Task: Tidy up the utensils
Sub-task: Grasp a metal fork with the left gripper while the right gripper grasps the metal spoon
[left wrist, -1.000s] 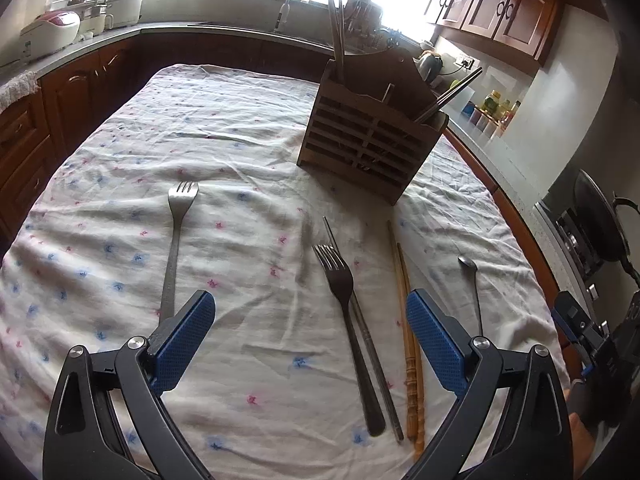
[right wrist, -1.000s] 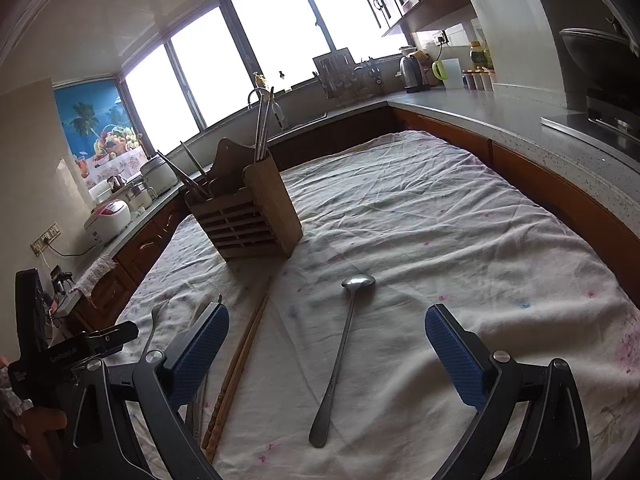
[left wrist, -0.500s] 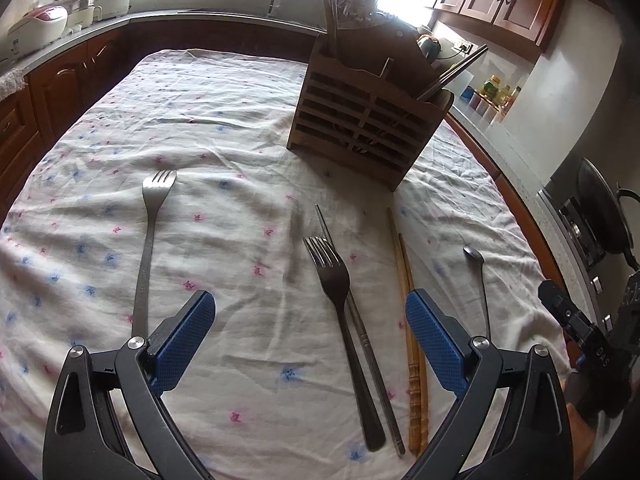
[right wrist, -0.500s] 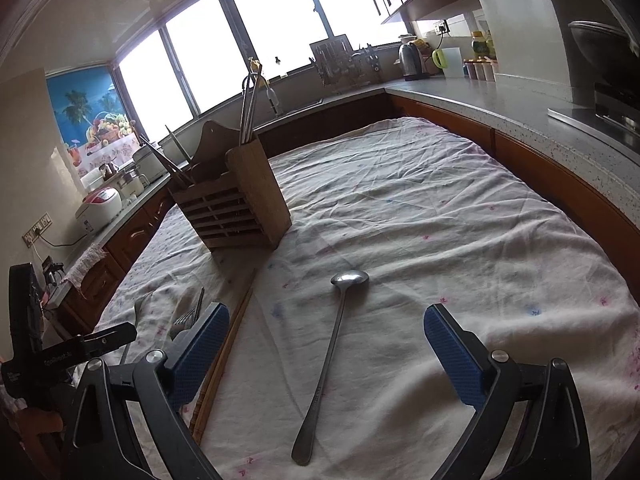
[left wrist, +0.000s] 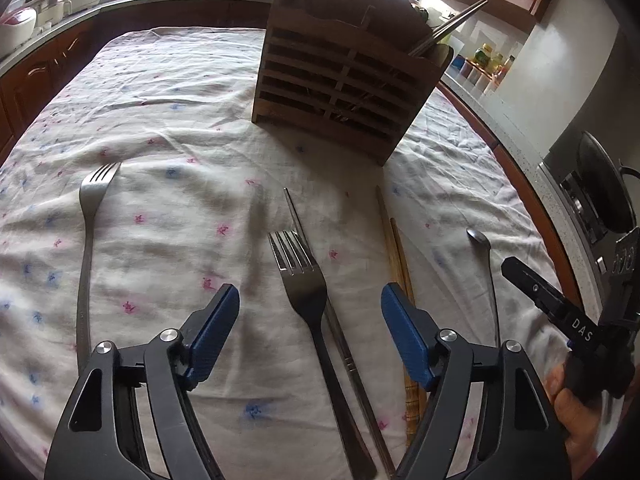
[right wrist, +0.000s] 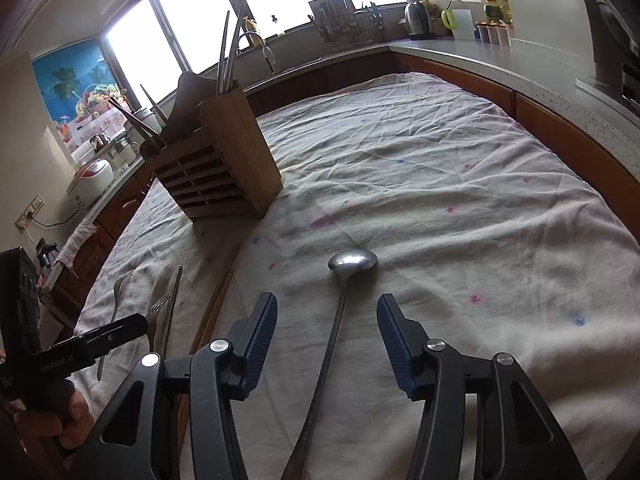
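A wooden utensil holder [left wrist: 340, 84] stands on the cloth-covered table [left wrist: 168, 128], with chopsticks and utensils in it. My left gripper [left wrist: 310, 308] is open, its jaws either side of a dark fork [left wrist: 316, 312] that lies over a metal chopstick [left wrist: 336, 320]. A second fork [left wrist: 86, 236] lies to the left, wooden chopsticks [left wrist: 400, 280] to the right. My right gripper [right wrist: 326, 322] is open, astride the handle of a long spoon [right wrist: 340, 312]. The holder [right wrist: 224, 164] is at the far left in the right wrist view.
Kitchen counters ring the table, with rice cookers [left wrist: 24, 20] at the left, jars [right wrist: 494, 30] and a kettle [right wrist: 416, 20] at the far right. A stove with a pan [left wrist: 604, 196] is at the right. The other hand-held gripper [left wrist: 568, 320] shows at the right edge.
Both grippers moved forward and down toward the table. Both jaw pairs narrowed, the left around the dark fork, the right around the spoon handle.
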### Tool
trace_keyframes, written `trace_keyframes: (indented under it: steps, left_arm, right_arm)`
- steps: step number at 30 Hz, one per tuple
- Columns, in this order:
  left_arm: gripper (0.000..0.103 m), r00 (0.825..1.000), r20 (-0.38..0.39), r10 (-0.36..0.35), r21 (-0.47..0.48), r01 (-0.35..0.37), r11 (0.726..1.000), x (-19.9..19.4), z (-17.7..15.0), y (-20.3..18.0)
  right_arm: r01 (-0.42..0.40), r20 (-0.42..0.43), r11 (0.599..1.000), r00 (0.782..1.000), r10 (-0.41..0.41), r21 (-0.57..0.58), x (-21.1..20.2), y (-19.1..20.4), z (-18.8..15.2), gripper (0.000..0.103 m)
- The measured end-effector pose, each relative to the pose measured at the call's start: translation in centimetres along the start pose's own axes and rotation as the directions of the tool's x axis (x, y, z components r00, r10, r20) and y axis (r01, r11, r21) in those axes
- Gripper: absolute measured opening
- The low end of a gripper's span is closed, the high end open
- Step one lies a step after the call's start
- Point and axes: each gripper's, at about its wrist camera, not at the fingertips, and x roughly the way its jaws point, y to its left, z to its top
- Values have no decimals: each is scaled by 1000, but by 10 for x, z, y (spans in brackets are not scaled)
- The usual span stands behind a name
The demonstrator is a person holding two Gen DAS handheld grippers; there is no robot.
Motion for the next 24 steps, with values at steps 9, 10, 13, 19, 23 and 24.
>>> trace_keyframes:
  steps: [9, 10, 13, 19, 23, 24]
  left_arm:
    - [44, 999, -17, 32, 21, -32, 999, 11, 5, -1]
    - [42, 999, -17, 38, 27, -38, 999, 12, 5, -2]
    - [30, 998, -17, 53, 51, -52, 997, 14, 5, -4]
    - [24, 999, -13, 40, 64, -39, 997, 14, 6, -4]
    - [22, 1000, -6, 21, 46, -21, 999, 8, 4, -1]
    - [22, 1000, -2, 17, 44, -17, 999, 5, 4, -1]
  right_arm:
    - [25, -44, 999, 999, -26, -25, 20, 4, 8, 38]
    - [26, -53, 999, 998, -27, -23, 23, 3, 8, 33]
    - [31, -86, 999, 996, -34, -28, 33, 4, 7, 29]
    - [36, -100, 998, 994, -40, -41, 37, 6, 8, 6]
    - [26, -86, 999, 996, -29, -29, 30, 5, 6, 4]
    - [26, -82, 999, 996, -28, -27, 28, 5, 6, 4]
